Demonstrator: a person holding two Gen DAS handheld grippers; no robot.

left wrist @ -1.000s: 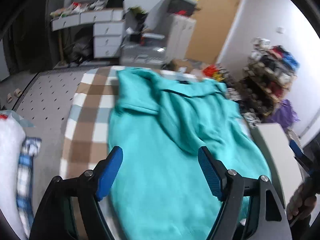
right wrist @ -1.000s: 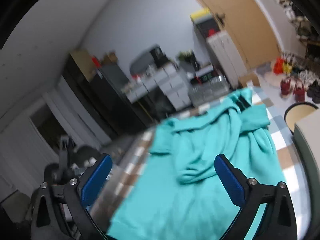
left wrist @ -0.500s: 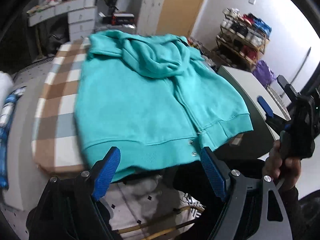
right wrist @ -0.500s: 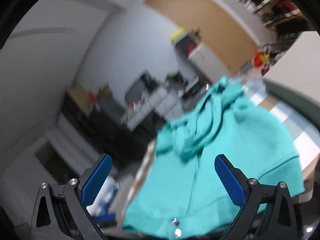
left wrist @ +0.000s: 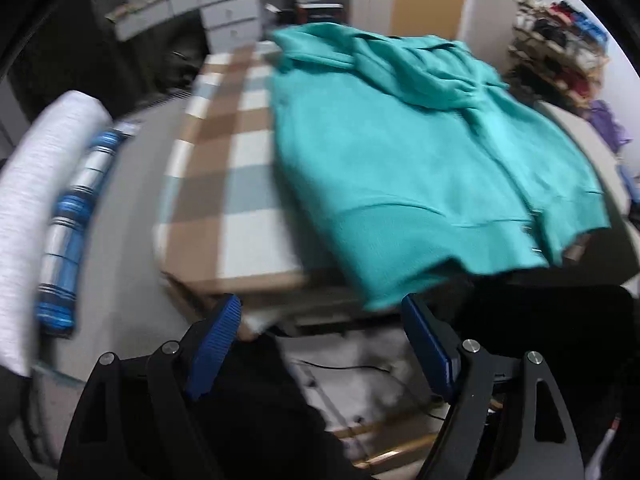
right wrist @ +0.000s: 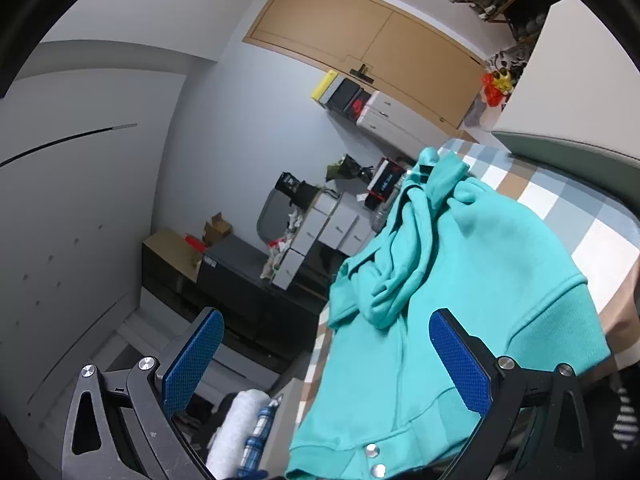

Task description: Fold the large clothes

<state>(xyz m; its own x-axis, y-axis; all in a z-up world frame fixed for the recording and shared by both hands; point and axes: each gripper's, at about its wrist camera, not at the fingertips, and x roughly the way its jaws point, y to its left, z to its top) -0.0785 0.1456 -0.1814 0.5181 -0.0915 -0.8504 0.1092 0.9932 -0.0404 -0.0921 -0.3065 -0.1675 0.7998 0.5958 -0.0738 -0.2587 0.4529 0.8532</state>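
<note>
With its blue pads spread wide and nothing between them, the left gripper (left wrist: 320, 344) hangs off the near edge of the table, holding nothing; its right-hand pad sits just below the drooping hem of the teal hoodie (left wrist: 420, 160), though motion blur hides whether the two touch. Beyond the fingers, the hoodie lies spread over a checked tablecloth (left wrist: 224, 168) of brown, white and pale blue squares, its hem spilling over the near edge and its hood and sleeves bunched at the far end. To the left lie a white roll of cloth (left wrist: 36, 184) and a blue striped garment (left wrist: 68, 240).

The right gripper (right wrist: 324, 356) is likewise gaping, its blue pads far apart and gripping nothing; the hoodie (right wrist: 460, 288) shows behind its right-hand pad, with metal snaps (right wrist: 373, 449) on the hem at the lower edge. Farther off stand grey drawer units (right wrist: 320, 232) and a tan double door (right wrist: 368, 44).
</note>
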